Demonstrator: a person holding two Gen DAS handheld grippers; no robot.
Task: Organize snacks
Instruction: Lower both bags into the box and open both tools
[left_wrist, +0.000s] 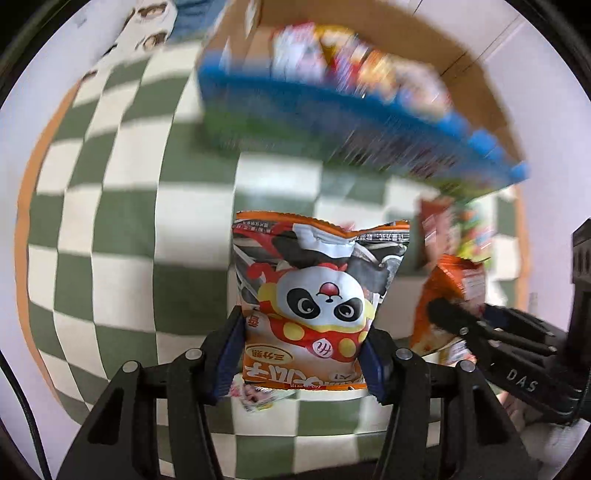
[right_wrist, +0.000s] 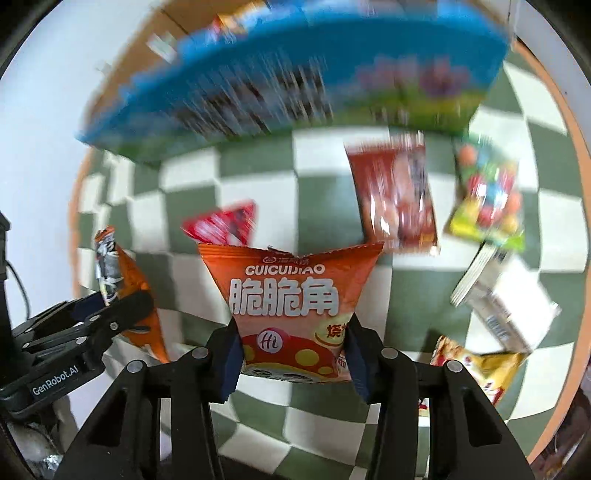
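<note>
My left gripper (left_wrist: 301, 350) is shut on an orange snack bag with a panda picture (left_wrist: 317, 295), held upside down above the checkered cloth. My right gripper (right_wrist: 291, 350) is shut on an orange snack bag with white Chinese letters (right_wrist: 288, 295). Each gripper shows in the other's view: the right one at the right (left_wrist: 454, 317) with its bag (left_wrist: 443, 295), the left one at the left (right_wrist: 122, 306) with its bag (right_wrist: 122, 288). Ahead stands a blue-rimmed box (left_wrist: 332, 122) holding several snack packs (left_wrist: 354, 62); it is blurred and also shows in the right wrist view (right_wrist: 295, 74).
On the green and white checkered cloth (right_wrist: 258, 177) lie a red pack (right_wrist: 225, 225), a dark red pack (right_wrist: 395, 199), a bag of coloured candy (right_wrist: 487, 199), a white pack (right_wrist: 502, 302) and a yellow pack (right_wrist: 484, 365). A cardboard box (left_wrist: 406, 33) stands behind the blue one.
</note>
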